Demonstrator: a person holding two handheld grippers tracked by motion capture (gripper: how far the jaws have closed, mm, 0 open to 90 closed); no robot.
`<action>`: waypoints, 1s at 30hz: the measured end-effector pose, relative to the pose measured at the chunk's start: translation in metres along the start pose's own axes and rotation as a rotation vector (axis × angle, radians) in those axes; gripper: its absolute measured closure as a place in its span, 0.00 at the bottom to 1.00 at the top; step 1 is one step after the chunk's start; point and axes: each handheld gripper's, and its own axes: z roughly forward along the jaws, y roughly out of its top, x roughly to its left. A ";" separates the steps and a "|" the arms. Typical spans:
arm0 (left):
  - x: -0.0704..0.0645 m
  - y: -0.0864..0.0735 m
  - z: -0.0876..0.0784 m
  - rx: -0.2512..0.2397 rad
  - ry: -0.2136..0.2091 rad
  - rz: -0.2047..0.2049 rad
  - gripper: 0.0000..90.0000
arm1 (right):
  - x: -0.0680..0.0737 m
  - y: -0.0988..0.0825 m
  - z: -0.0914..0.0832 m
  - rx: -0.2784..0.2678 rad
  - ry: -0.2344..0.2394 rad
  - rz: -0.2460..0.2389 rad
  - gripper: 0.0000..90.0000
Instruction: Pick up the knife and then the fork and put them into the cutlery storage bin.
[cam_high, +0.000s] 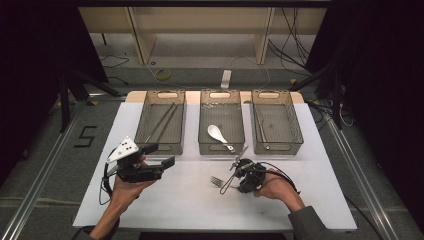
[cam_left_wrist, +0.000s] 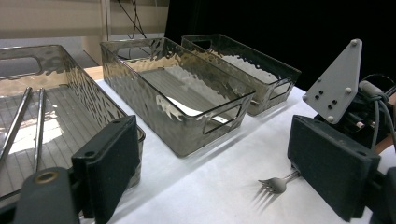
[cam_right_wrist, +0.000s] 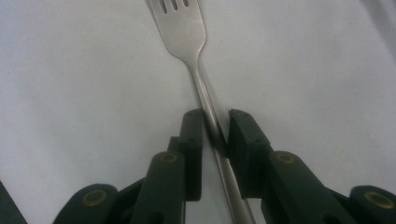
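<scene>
A metal fork (cam_high: 216, 181) (cam_right_wrist: 184, 28) lies flat on the white table, tines pointing away from my right gripper (cam_high: 234, 181) (cam_right_wrist: 215, 122). That gripper is low over the table with the fork's handle between its jaws. The pads stand close on both sides and a thin dark gap is left at the right pad, so they do not press. My left gripper (cam_high: 161, 155) (cam_left_wrist: 212, 135) is held above the table's left part, jaws wide open and empty. In the left gripper view the fork (cam_left_wrist: 275, 184) is at the lower right.
Three clear baskets stand in a row at the back. The left basket (cam_high: 161, 92) holds long thin metal sticks (cam_high: 162, 121). A white spoon (cam_high: 217, 134) lies in the middle basket (cam_high: 221, 148), and the right basket (cam_high: 277, 147) has a thin utensil.
</scene>
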 end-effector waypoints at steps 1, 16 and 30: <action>0.000 0.000 0.000 -0.001 0.000 0.000 0.18 | 0.000 0.000 0.000 0.000 -0.001 -0.004 0.85; 0.000 0.000 0.000 0.000 -0.002 0.000 0.18 | 0.001 0.001 0.001 0.007 0.012 -0.022 0.94; 0.000 0.000 0.000 0.003 -0.001 0.006 0.18 | 0.000 0.001 -0.003 -0.023 0.020 -0.037 0.94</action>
